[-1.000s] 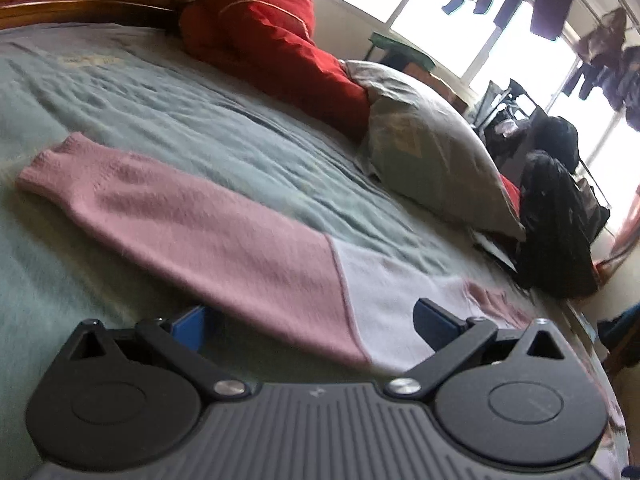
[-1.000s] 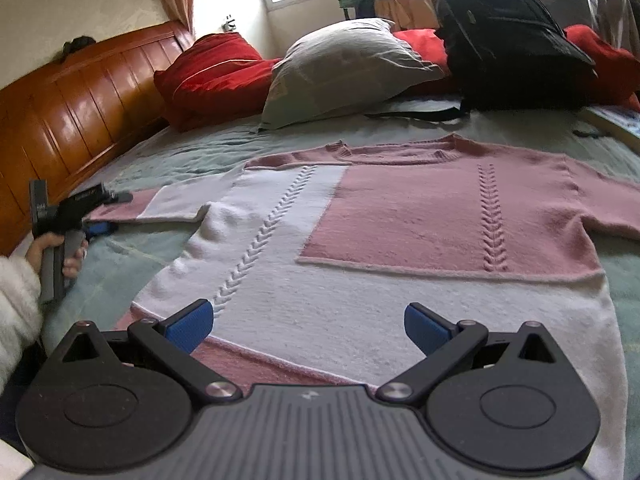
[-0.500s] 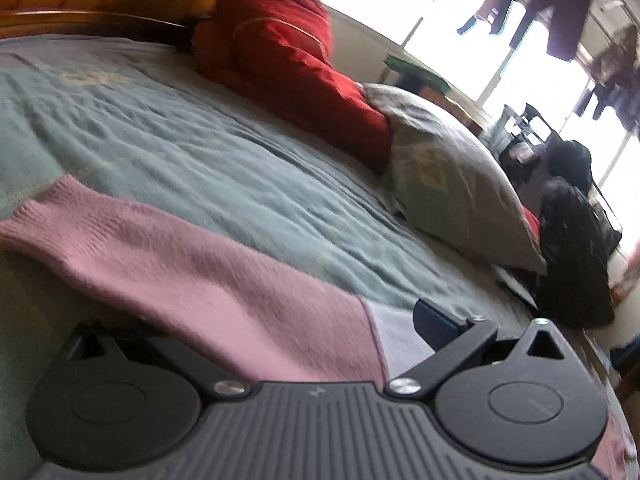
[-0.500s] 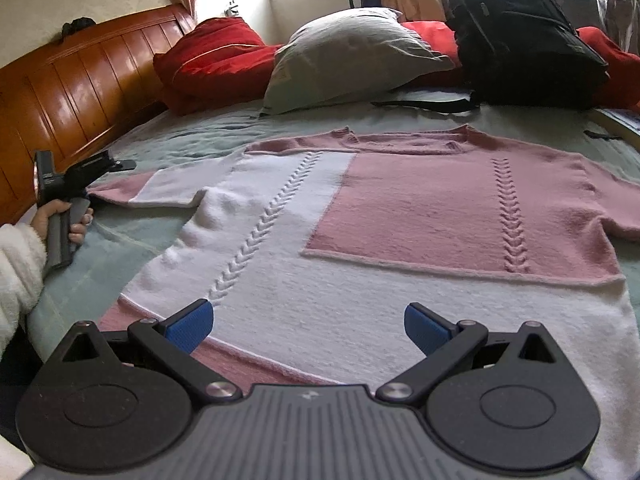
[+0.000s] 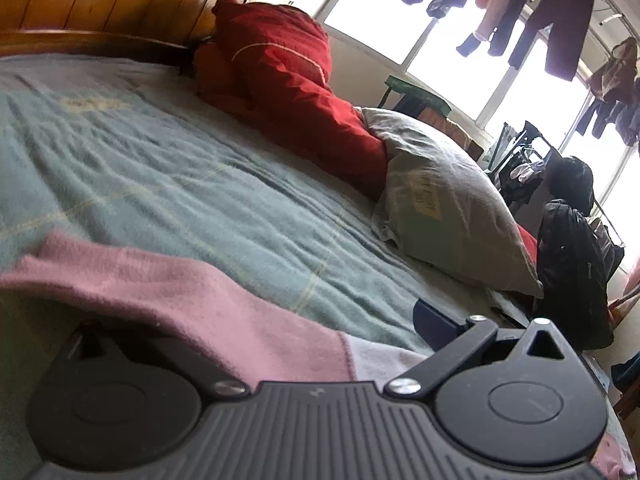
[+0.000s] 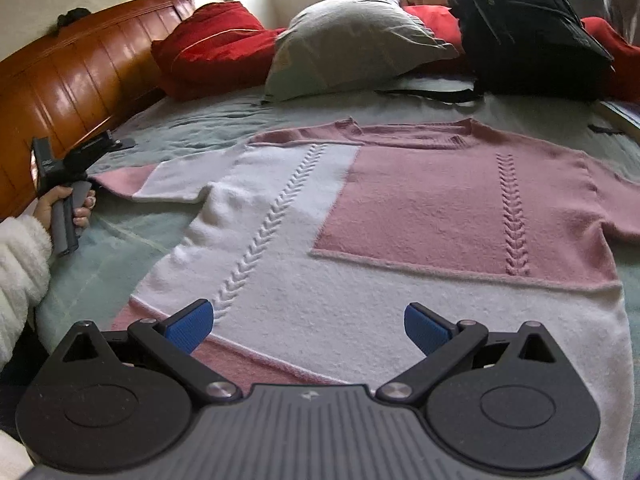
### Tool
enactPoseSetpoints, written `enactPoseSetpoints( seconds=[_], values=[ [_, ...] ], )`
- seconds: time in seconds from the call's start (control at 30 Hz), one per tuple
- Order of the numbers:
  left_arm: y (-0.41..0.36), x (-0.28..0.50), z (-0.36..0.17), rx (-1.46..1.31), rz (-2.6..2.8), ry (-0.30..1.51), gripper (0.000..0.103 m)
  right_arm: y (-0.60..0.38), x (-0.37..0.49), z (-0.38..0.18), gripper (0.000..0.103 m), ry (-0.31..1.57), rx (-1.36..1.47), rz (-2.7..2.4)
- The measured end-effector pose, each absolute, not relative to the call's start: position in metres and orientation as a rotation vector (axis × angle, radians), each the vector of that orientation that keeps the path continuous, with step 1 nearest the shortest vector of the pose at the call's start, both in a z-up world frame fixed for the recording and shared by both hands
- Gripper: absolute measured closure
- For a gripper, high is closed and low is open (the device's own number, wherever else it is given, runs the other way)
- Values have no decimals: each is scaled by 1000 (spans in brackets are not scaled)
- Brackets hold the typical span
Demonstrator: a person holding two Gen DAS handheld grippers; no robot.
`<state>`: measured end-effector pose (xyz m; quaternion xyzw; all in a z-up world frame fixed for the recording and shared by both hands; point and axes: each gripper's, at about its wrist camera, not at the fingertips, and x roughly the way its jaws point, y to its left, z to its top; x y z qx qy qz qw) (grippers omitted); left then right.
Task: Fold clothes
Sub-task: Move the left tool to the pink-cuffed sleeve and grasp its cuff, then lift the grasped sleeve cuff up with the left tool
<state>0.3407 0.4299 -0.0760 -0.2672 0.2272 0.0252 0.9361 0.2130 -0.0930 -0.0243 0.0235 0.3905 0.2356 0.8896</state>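
Sweater (image 6: pixel 360 220) lies flat across mid-frame in my right view, my right gripper (image 6: pixel 308 326) spread wide above its hem. My left view shows only the pink sleeve (image 5: pixel 180 300) at lower left draped over my left gripper (image 5: pixel 288 344), one finger hidden, so I cannot tell its spread.

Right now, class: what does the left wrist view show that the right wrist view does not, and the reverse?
Left only: clothes hanging by the windows. Right only: the whole sweater laid flat, the open right gripper over its hem, a hand holding the left gripper. Both: the pink sleeve, grey pillow, red bedding, black backpack.
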Motion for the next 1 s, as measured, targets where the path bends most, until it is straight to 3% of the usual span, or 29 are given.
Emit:
enactPoseSetpoints(
  seconds=[1.0],
  values=[
    [286, 362, 37, -530, -21, 507, 1, -159, 157, -20, 0, 865, 16, 518]
  ],
)
